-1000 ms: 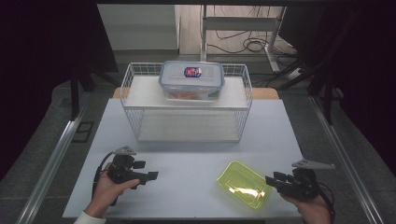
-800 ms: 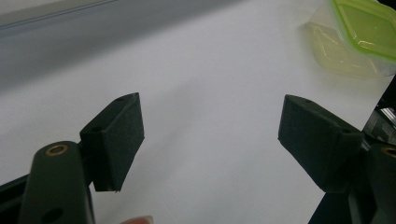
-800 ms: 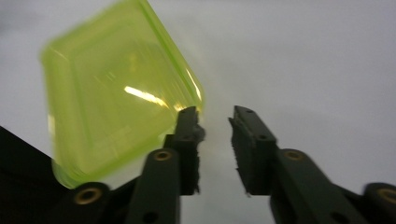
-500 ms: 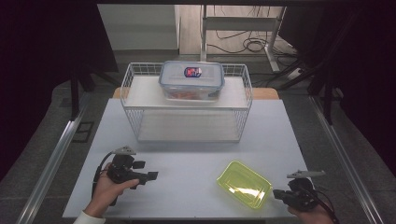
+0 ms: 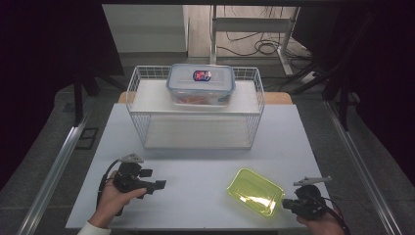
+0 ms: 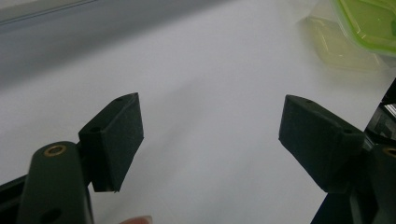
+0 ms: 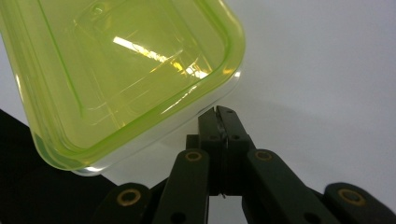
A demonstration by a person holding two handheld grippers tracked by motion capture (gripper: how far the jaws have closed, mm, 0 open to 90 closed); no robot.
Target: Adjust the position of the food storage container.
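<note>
While the yellow-green lidded container [image 5: 255,192] sits on the white table [image 5: 195,166] near its front edge, ungripped, the right gripper [image 7: 219,112] rests pinched empty beside it, the left gripper [image 6: 210,135] spread idle, so pickup remains undone.

The high view is fixed above the near edge of the table [image 5: 205,196], facing forward and down across its whole top. The left gripper view sits low and close over the table surface, looking toward the yellow-green container [image 6: 369,28]. The right gripper view looks at that container [image 7: 121,70] from very close. All three views share it.
</note>
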